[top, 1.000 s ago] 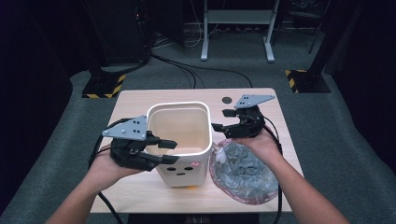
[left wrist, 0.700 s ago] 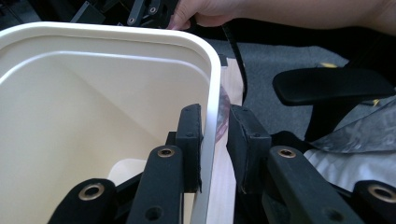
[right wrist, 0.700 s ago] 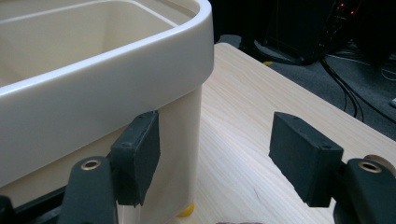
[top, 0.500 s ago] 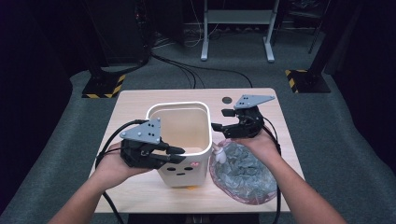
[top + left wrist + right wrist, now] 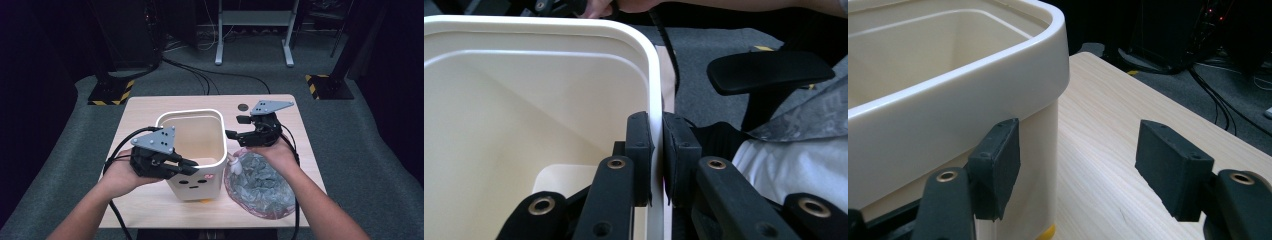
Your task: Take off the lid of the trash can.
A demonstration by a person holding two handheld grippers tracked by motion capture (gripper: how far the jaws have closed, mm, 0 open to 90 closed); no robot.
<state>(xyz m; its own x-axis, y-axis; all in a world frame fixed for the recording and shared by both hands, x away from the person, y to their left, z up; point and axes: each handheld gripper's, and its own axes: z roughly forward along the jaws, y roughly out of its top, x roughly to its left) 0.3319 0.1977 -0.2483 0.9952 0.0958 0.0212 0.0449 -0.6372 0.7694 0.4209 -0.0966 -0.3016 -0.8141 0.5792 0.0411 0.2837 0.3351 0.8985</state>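
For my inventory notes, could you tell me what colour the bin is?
The bin is cream-white, with a small face on its front; the high view shows it best.

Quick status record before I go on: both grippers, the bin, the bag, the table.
left gripper: shut on the near wall of the bin, one pad inside, one outside; its jaws have just been closing
right gripper: open, nothing between the pads, beside the bin's right side
bin: cream, upright on the table, open top, face printed on the front; nothing seen inside
bag: clear plastic with grey pieces, lying on the table right of the bin, under the right hand
table: light wood, dark round spot near the far edge
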